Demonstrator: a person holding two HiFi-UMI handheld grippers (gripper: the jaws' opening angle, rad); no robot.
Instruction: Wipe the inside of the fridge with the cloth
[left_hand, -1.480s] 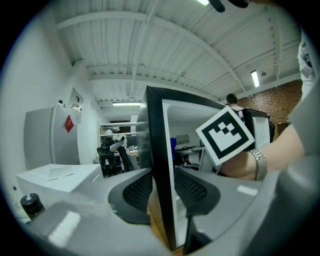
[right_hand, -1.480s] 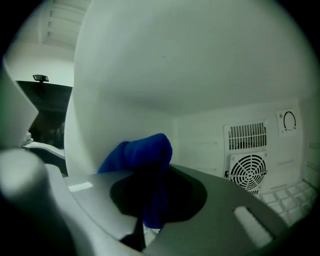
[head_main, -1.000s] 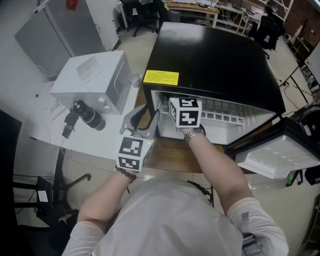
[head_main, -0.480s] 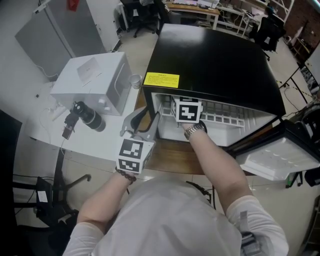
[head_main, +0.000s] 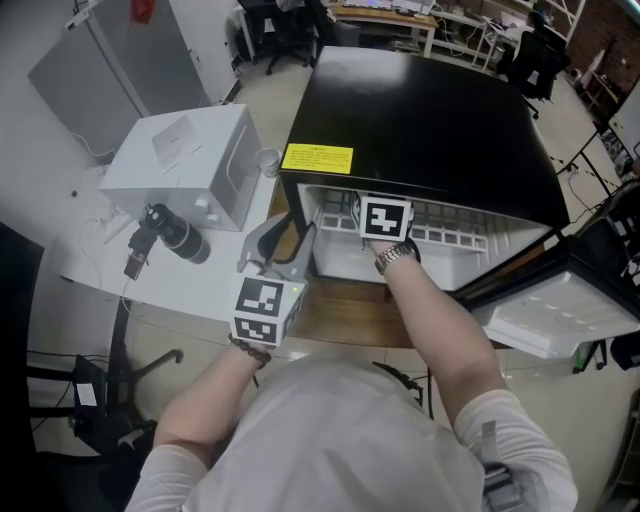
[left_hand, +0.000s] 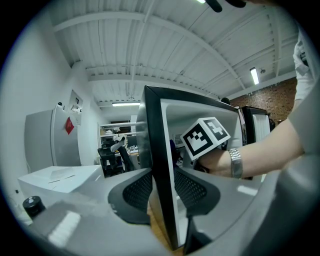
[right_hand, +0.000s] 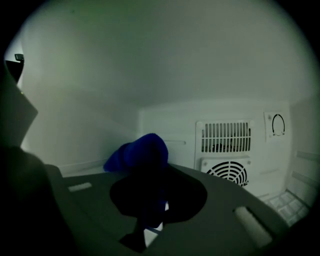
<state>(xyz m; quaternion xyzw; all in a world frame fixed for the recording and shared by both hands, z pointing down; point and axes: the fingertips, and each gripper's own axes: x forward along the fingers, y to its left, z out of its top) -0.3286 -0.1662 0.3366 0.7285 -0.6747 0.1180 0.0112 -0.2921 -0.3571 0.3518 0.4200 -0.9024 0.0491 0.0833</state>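
A black mini fridge (head_main: 430, 110) stands open, its door (head_main: 560, 310) swung out to the right. My left gripper (head_main: 290, 238) straddles the front edge of the fridge's left wall (left_hand: 155, 150), with a pad pressed on each side of it (left_hand: 162, 192). My right arm reaches into the white interior, and only the marker cube (head_main: 385, 220) and wrist show from above. In the right gripper view the right gripper (right_hand: 155, 200) is shut on a blue cloth (right_hand: 140, 152), which bunches up ahead of the jaws near the left inner wall and the back corner.
The fridge's back wall carries a vent grille (right_hand: 225, 137), a round fan grille (right_hand: 227, 172) and a dial (right_hand: 278, 125). A white box (head_main: 185, 160), a glass (head_main: 268, 160) and a black cylinder (head_main: 175, 232) sit on the white table (head_main: 150, 275) to the left.
My right gripper has moved deeper into the fridge and slightly right, with the cloth still in it. The left gripper has stayed on the fridge wall.
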